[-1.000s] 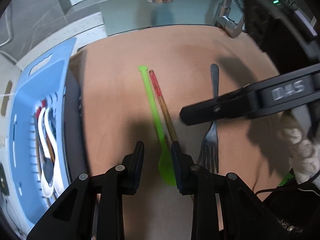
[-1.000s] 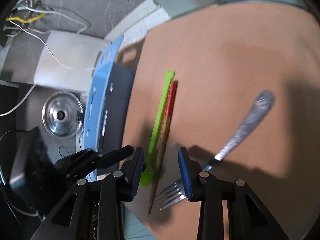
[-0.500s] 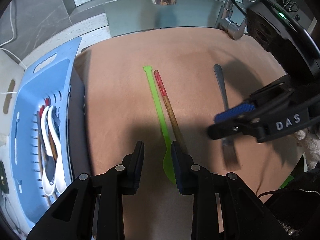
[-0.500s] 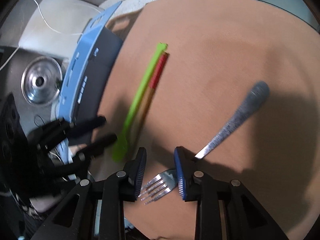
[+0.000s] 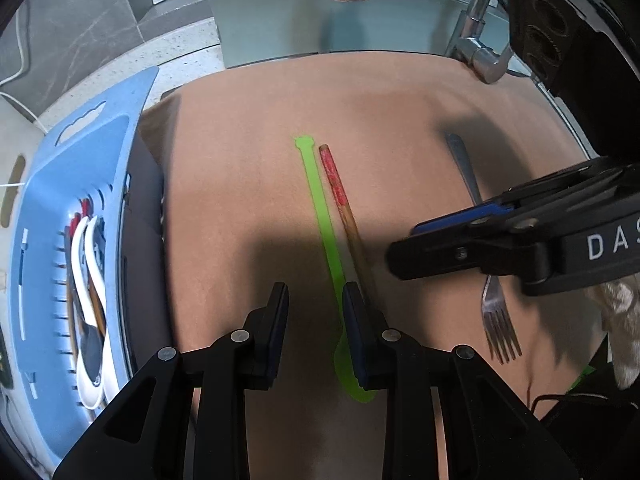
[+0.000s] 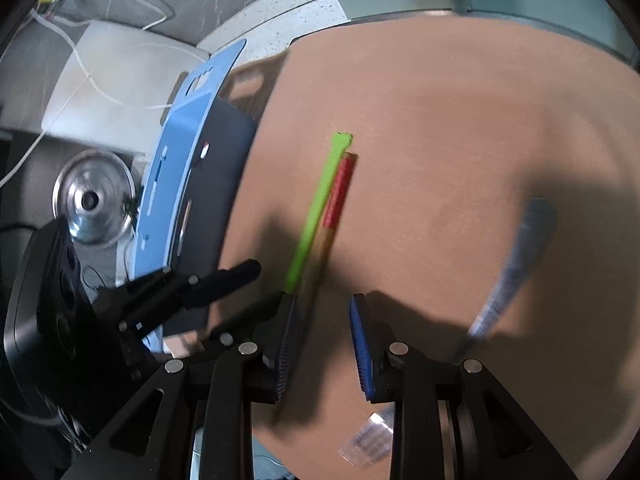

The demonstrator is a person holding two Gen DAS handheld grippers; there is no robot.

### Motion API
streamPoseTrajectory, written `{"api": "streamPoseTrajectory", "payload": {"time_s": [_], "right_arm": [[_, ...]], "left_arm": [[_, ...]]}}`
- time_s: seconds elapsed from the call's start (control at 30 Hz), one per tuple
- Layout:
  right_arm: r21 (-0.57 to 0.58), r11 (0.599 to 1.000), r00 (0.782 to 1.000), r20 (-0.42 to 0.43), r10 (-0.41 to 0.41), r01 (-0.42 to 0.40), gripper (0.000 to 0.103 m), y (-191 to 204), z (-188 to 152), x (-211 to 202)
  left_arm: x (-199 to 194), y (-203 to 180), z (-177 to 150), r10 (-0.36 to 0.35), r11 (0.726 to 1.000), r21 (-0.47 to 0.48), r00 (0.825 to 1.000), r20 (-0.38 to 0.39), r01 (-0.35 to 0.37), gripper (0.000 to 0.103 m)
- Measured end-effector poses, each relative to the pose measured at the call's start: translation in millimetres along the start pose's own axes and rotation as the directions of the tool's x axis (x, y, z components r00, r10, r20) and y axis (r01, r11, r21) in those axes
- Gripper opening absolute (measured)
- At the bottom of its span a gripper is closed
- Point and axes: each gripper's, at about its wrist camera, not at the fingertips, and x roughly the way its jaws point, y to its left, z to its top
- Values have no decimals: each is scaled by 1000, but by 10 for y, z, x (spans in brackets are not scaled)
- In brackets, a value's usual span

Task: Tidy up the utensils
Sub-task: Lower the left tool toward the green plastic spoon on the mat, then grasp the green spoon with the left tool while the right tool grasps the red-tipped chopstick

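Left wrist view, green spatula (image 5: 320, 216) beside chopstick (image 5: 340, 196), fork (image 5: 494, 308) apart

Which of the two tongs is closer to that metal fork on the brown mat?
Right. The right tongs, jaws opening, hover directly over the metal fork; the left tongs sit apart, beside the green plastic spatula.

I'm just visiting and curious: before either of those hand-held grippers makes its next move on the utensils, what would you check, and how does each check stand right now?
1. Left gripper empty: ok, nothing between its pads.
2. Right gripper empty: ok, jaws opening with nothing between them.
3. Green spoon and chopstick lying flat on the brown mat, side by side: ok.
4. Fork clear of the right gripper: cannot tell, the gripper covers its neck.
5. Blue basket has room: ok, some utensils already inside.
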Motion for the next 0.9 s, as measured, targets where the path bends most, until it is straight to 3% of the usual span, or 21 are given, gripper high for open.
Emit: {"api": "streamPoseTrajectory", "payload": {"time_s": [0.1, 0.4, 0.77, 0.9], "right_arm": [[18, 1000, 1000, 18, 25, -26, 26, 17, 24, -17], [42, 999, 1000, 23, 15, -16, 26, -99, 57, -77], [7, 1000, 1000, -11, -9, 9, 26, -71, 37, -55], [12, 1000, 1000, -6, -16, 16, 26, -144, 49, -113]], "left_arm": [[-36, 38, -10, 21, 1000, -17, 1000, 13, -21, 27], [-185, -201, -298, -99, 994, -49, 994, 57, 102, 27], [-45, -267, -248, -95, 990, -96, 994, 53, 100, 25], [-16, -266, -216, -117, 981, -144, 991, 71, 126, 19]]}}
